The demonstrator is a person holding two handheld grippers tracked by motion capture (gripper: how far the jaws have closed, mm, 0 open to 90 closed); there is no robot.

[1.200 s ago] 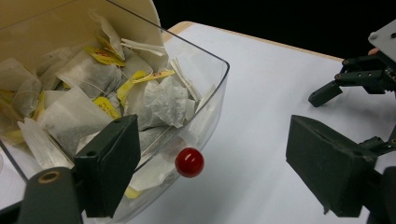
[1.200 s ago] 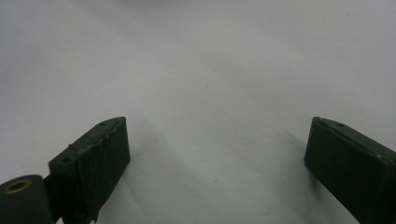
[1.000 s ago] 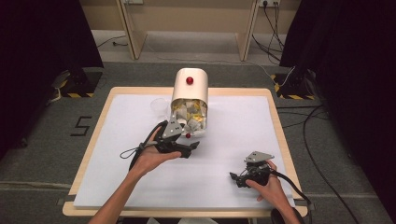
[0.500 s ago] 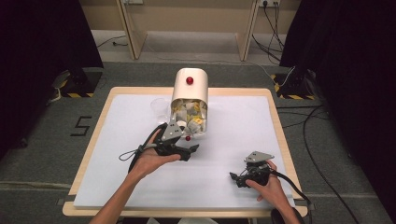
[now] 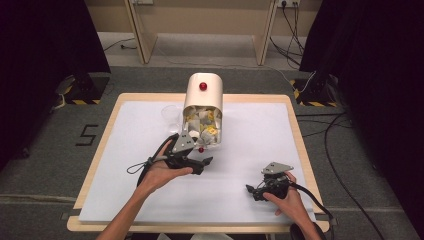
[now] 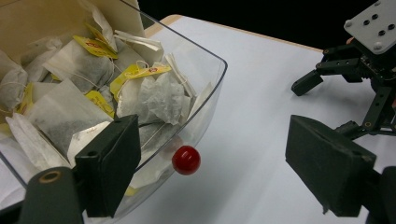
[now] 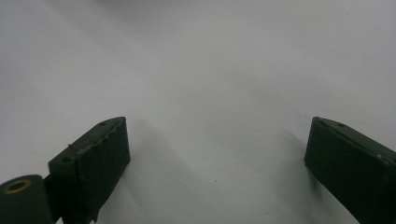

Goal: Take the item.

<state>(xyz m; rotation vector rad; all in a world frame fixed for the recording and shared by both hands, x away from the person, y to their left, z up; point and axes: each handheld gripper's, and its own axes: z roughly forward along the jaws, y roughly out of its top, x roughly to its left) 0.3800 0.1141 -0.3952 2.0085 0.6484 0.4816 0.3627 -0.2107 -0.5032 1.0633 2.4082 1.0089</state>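
Here, a white table (image 5: 125, 200) is seen from above, with a cream dispenser (image 5: 203, 95) lying near its far edge, a red knob (image 5: 203, 86) on its top. The dispenser's clear bin (image 5: 202, 131) is opened toward the person and is packed with tea bags (image 5: 204, 129) bearing yellow tags. A clear cup (image 5: 171, 116) is placed just left of the dispenser. The left gripper (image 5: 204, 162) is held in the left hand (image 5: 162, 172) just in front of the bin, with its jaws spread and nothing between them. In the left gripper view, the left gripper (image 6: 219, 172) is seen released: its left jaw is set against the clear front wall of the bin (image 6: 205, 93), while its right jaw is held well apart over the bare table (image 6: 252, 107). A small red ball (image 6: 186, 159), a knob on the bin's front, is seen between the jaws, nearer the left one. The tea bags (image 6: 84, 88) are heaped behind the clear wall. The right gripper (image 6: 308, 84) is also shown farther off in that view. From above, the right gripper (image 5: 250, 191) is held low by the right hand (image 5: 285, 200) near the table's near right corner, well apart from the dispenser. In the right gripper view, the right gripper (image 7: 217, 154) is shown released too, with jaws wide apart over the bare white table (image 7: 210, 70) and nothing grasped.
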